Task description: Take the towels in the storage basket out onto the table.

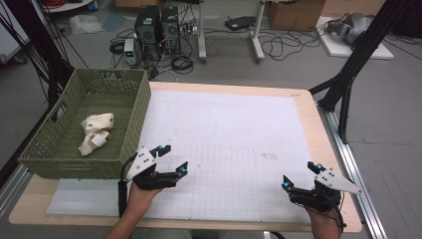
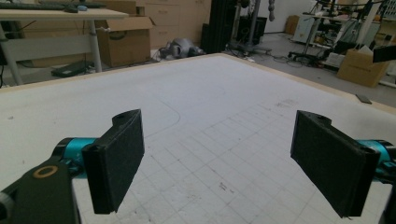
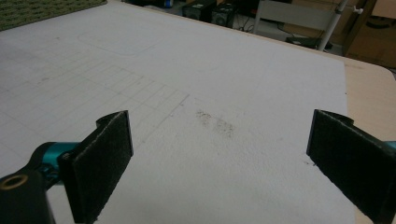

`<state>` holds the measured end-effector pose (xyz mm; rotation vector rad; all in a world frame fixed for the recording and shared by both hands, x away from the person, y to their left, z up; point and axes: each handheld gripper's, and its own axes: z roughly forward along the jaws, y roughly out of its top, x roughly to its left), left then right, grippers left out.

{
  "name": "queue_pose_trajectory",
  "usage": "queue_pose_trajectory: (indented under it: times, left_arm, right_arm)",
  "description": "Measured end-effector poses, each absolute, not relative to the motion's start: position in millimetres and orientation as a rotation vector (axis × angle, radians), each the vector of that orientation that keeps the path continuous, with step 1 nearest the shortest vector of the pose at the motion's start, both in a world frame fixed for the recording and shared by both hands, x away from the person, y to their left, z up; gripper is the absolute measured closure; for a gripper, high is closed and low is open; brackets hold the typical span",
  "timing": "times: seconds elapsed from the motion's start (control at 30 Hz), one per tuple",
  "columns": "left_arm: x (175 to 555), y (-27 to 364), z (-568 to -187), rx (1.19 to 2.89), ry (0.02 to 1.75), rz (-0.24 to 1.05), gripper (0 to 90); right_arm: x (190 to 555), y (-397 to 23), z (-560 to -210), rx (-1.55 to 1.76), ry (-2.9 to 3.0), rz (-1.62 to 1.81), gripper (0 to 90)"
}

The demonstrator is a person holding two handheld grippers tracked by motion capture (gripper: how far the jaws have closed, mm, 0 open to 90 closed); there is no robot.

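your two hands are coming in from the bottom edge of the high view, each one holding a gripper just over the white gridded mat [image 1: 234, 129]. you are holding the left gripper [image 1: 172, 159] near the front left of the mat, just beside the near right corner of the green woven basket [image 1: 130, 107], and its jaws are standing spread wide with nothing between them. in the left gripper view its two black pads [image 2: 116, 163] are framing bare grid lines on the mat and touching nothing. you are keeping the right gripper [image 1: 300, 176] near the front right corner of the mat, well apart from the left one, and its jaws are gaping just as wide, again with nothing in them. a crumpled cream cloth [image 1: 95, 132] is lying on the floor of the basket, toward its near half, apart from both grippers; the basket wall is standing between it and the left gripper's fingers. the basket is sitting on the left end of the wooden table [image 1: 331, 139].
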<state>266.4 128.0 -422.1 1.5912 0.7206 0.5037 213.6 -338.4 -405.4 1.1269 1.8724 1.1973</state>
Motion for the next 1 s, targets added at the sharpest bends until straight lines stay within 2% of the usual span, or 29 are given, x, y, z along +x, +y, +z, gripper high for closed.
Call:
queue_pose_trajectory:
  times: [0.53,1.0]
  left_arm:
    - [266.3,129.3,-417.4,1.577,0.725,0.518,17.8]
    - [269.2,133.7,-399.3,1.559,0.726,0.48,17.3]
  right_arm:
    - [219.1,-336.2,-410.5,1.122,1.914,1.202,6.2]
    - [222.3,-330.4,-413.3,1.116,1.949,1.227,6.2]
